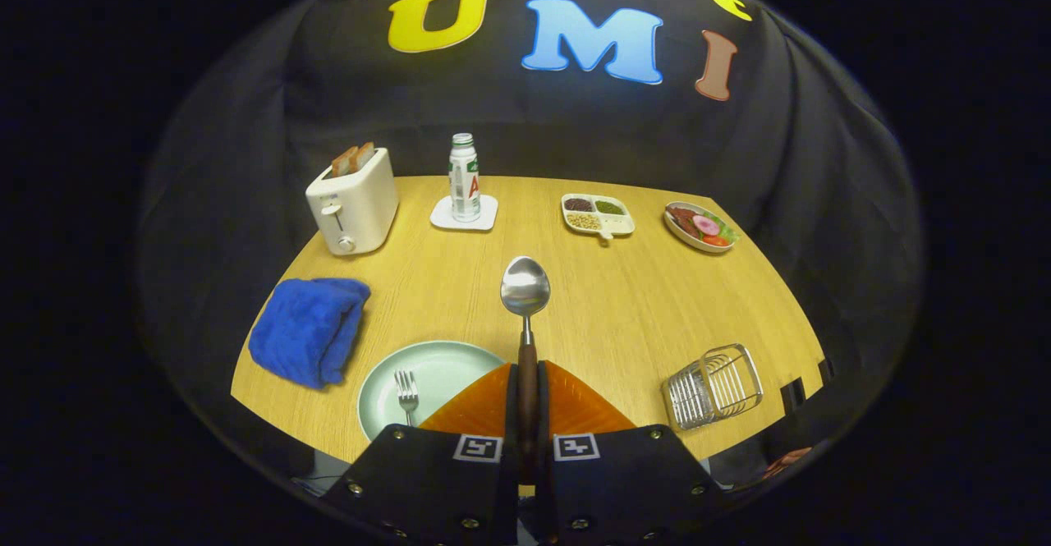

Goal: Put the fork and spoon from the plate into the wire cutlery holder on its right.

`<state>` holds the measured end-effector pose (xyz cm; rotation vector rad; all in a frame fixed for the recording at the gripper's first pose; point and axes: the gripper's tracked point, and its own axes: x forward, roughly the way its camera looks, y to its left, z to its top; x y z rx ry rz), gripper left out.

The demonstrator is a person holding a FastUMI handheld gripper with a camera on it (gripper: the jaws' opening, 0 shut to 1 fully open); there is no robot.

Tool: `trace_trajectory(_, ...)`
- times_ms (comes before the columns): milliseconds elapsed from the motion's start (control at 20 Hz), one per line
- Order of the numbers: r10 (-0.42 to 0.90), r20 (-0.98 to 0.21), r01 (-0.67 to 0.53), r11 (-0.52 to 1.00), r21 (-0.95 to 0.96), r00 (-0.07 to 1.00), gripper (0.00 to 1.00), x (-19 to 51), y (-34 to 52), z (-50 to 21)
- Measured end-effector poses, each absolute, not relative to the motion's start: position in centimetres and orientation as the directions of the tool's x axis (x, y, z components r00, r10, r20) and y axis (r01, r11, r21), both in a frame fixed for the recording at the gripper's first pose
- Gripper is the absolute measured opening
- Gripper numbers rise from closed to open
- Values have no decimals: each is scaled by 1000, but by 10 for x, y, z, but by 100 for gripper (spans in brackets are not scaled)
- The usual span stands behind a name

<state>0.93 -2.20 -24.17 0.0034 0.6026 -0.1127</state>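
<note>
Lying far left on the table (624,300): a blue cloth (308,341), crumpled, with a toaster (351,205) behind it holding two slices. Sitting next along, a bottle (465,176) on a white coaster (464,216). Resting nearer, just left of the fingers: the plate (435,369), pale green, with the fork (406,394) lying on it, tines pointing away, handle running back under the gripper body. Gripping at centre: the gripper (527,402), orange fingers closed on the spoon (525,287) by its dark handle, both pads pressing it. Pointing straight ahead along the fingers, the spoon's long axis, bowl leading and held clear above the wood. Sitting beyond, toward the back: a divided dish (598,214) of grains and a bowl (699,227) of sliced food, both well apart from the work. Standing right and near, level with the fingertips: the holder (713,388), wire, appearing tilted with its open mouth facing up and rightward. Judging the coming move: carrying the spoon rightward, since the holder lies to the right of the fingers and slightly nearer than the bowl, then tipping the long axis down from forward-pointing to upright over the mouth. Risking a catch on the wire rim if the bowl is leading in at a slant. Leaving the fork for a second trip.
</note>
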Motion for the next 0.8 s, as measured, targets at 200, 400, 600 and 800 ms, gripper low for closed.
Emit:
trace_trajectory(200,-199,-552,219,975,-29,810,9,3,-64,-229)
trace_trajectory(400,-271,-568,323,946,-9,777,9,-8,-97,-234)
trace_trajectory(600,-330,-598,417,909,7,730,9,-25,-128,-246)
trace_trajectory(800,-377,-631,491,871,7,679,9,-42,-154,-261)
